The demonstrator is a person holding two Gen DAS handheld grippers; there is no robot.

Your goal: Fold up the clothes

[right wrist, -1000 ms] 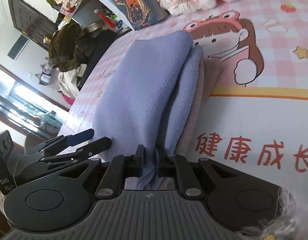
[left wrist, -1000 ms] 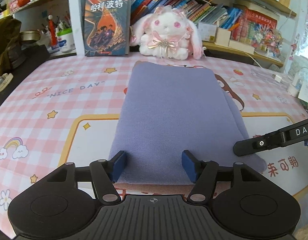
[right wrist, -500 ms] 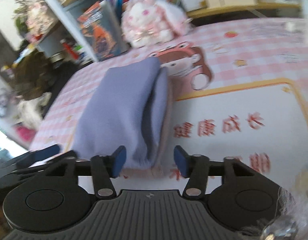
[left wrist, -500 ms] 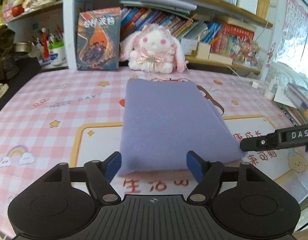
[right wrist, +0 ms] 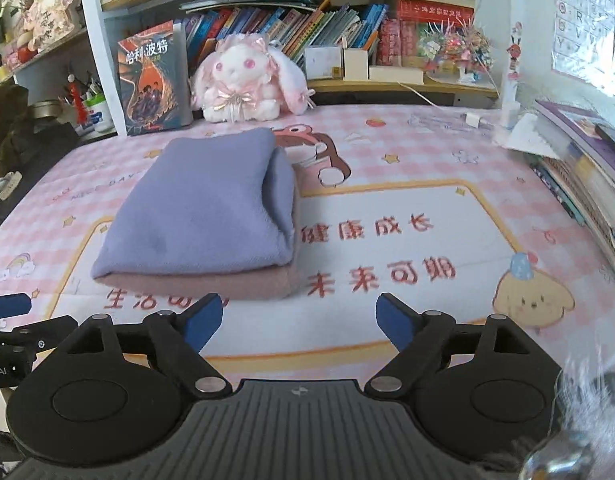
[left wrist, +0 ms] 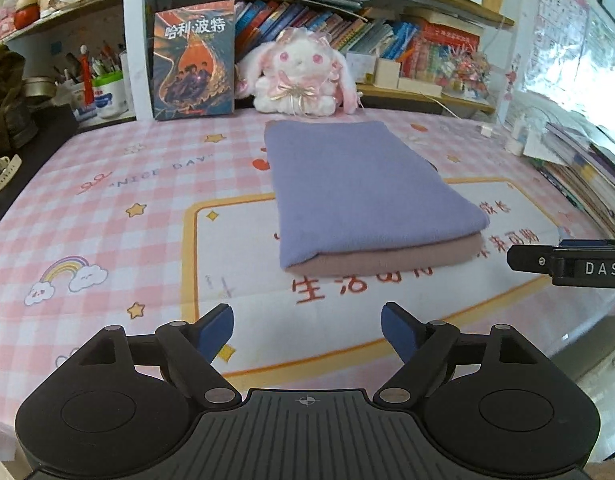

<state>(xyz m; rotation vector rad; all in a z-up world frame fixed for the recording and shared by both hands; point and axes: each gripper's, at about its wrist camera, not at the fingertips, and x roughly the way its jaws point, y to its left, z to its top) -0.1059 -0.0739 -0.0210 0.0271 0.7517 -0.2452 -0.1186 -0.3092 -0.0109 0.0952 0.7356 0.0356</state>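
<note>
A folded lavender garment [left wrist: 359,184] lies on top of a folded dusty-pink garment [left wrist: 387,260] in the middle of the pink checked table mat [left wrist: 107,208]. The stack also shows in the right wrist view, lavender [right wrist: 203,208] over pink [right wrist: 211,282]. My left gripper [left wrist: 307,326] is open and empty, pulled back from the stack's near edge. My right gripper [right wrist: 297,314] is open and empty, near the stack's front right corner and apart from it. The right gripper's finger [left wrist: 567,262] shows at the right edge of the left wrist view.
A white plush rabbit [left wrist: 303,76] and an upright book [left wrist: 193,60] stand at the back of the table under bookshelves. A pile of books [right wrist: 587,176] lies along the right edge. A pen cup [left wrist: 107,88] and dark clutter sit at the left.
My right gripper has let go of the lavender garment's edge and opened. Both grippers have drawn back and risen from the folded stack, which now lies flat.
</note>
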